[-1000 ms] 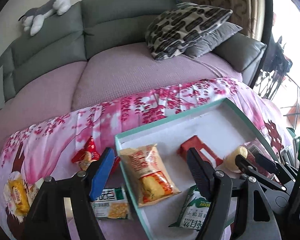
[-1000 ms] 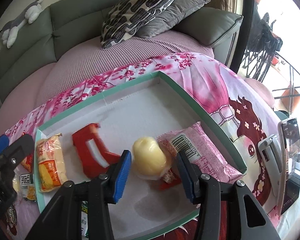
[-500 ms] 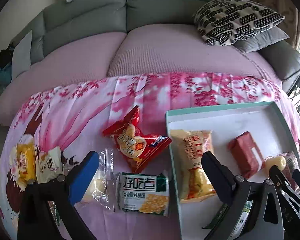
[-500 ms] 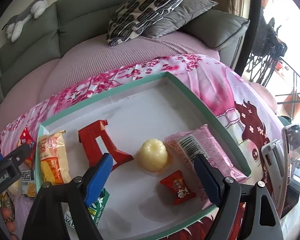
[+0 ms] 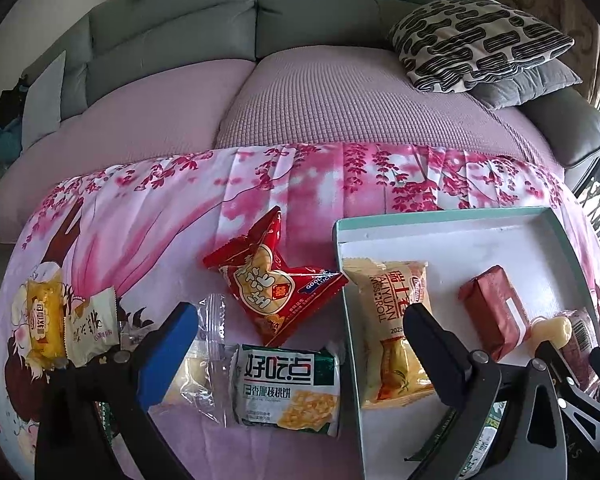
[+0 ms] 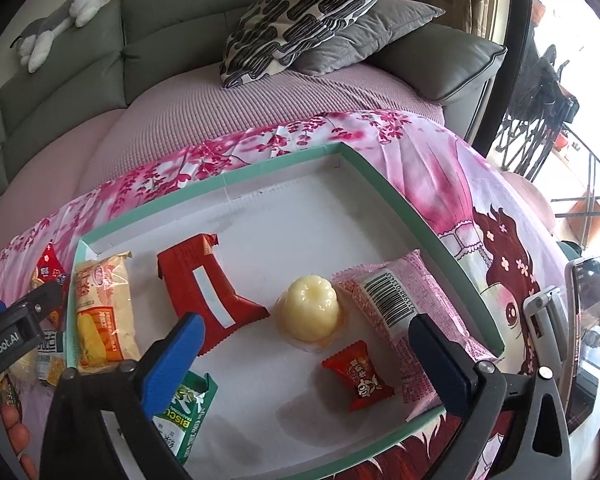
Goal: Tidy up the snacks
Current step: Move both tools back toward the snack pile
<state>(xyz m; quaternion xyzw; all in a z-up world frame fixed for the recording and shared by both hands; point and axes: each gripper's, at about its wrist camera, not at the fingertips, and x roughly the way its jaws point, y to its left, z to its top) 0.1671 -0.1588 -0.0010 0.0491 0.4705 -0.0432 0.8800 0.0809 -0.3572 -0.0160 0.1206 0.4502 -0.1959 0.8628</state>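
Now your right gripper (image 6: 304, 356) has just spread, leaving the jelly (image 6: 310, 312) in the tray (image 6: 384, 178); your left gripper (image 5: 300, 344), spread, has swung over the biscuits (image 5: 286, 390) outside.

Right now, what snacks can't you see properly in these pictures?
- Clear-wrapped snack, left wrist view: partly behind the left tool's blue finger.
- Green biscuit pack, right wrist view: the right tool's finger covers its upper part.
- Pink packet, left wrist view: mostly hidden by the right tool at the picture's edge.
- Yellow packet's lettering, left wrist view: too small.
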